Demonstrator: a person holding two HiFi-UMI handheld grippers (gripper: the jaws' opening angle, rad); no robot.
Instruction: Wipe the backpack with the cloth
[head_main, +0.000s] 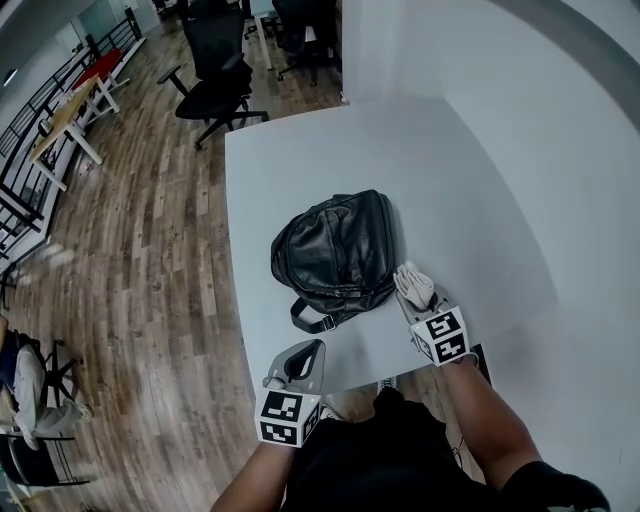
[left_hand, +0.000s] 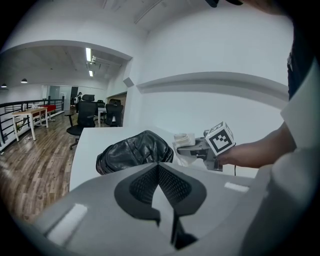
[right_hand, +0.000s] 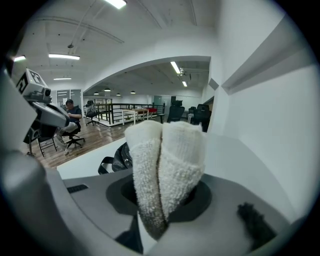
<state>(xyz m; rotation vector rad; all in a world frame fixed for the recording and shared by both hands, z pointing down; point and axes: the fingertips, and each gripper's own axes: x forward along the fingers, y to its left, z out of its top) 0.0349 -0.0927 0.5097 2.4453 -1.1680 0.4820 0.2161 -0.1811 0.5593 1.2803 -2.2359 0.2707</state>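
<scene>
Clamping the folded cloth (right_hand: 165, 160), the right gripper (head_main: 418, 298) sits just beside the backpack (head_main: 335, 250), with wiping apparently not yet begun, while the left gripper (head_main: 300, 362) is closed and empty.

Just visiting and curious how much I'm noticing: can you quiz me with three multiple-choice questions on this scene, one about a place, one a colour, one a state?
1. Where does the backpack lie? A) floor B) white table C) chair
2. What colour is the cloth? A) red B) black C) white
3. How is the left gripper? A) shut, empty B) shut on the cloth C) open round a strap
Answers: 1 B, it rests on that table; 2 C, the cloth held by the right gripper is white; 3 A, its jaws meet with nothing between.
</scene>
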